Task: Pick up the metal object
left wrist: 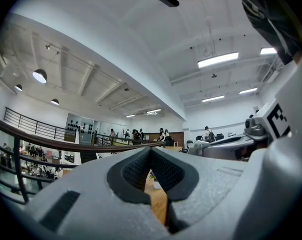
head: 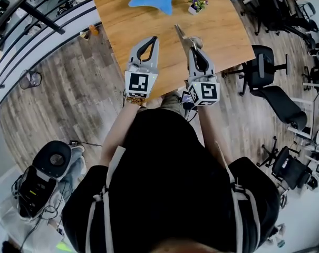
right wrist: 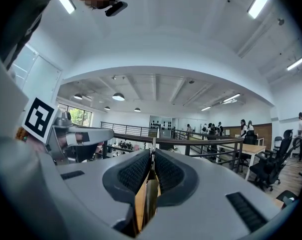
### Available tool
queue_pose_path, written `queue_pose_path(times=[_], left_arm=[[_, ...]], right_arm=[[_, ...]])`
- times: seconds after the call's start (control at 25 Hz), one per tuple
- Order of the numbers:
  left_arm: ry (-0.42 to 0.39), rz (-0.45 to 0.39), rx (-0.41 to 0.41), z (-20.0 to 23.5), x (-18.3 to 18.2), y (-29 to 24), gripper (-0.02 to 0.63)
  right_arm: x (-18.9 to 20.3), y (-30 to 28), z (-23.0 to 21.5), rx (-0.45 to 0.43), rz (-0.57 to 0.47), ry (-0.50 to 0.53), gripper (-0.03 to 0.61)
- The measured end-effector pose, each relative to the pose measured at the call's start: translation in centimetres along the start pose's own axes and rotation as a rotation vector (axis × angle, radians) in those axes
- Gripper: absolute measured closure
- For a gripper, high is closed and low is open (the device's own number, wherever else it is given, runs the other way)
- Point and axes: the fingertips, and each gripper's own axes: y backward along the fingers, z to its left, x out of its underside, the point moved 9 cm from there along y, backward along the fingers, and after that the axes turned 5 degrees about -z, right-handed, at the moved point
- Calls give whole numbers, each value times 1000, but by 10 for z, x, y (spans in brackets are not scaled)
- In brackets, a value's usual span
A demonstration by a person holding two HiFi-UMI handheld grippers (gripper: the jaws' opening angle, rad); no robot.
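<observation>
Head view: one metal object (head: 180, 34), one plant (head: 196, 4).

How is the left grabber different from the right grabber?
The right gripper is shut on a thin metal object; the left gripper is shut on nothing. Metal pokes out past the right gripper's tips; nothing sticks out of the left gripper. Both are grey and point the same way, over the wooden table.
</observation>
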Motion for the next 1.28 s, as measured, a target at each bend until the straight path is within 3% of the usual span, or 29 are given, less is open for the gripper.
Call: queue_pose_path(times=[1.28], left_arm=[[22,29,-6,3,11,7,611]], right_arm=[[5,-2,8,-41,20,-17,550]])
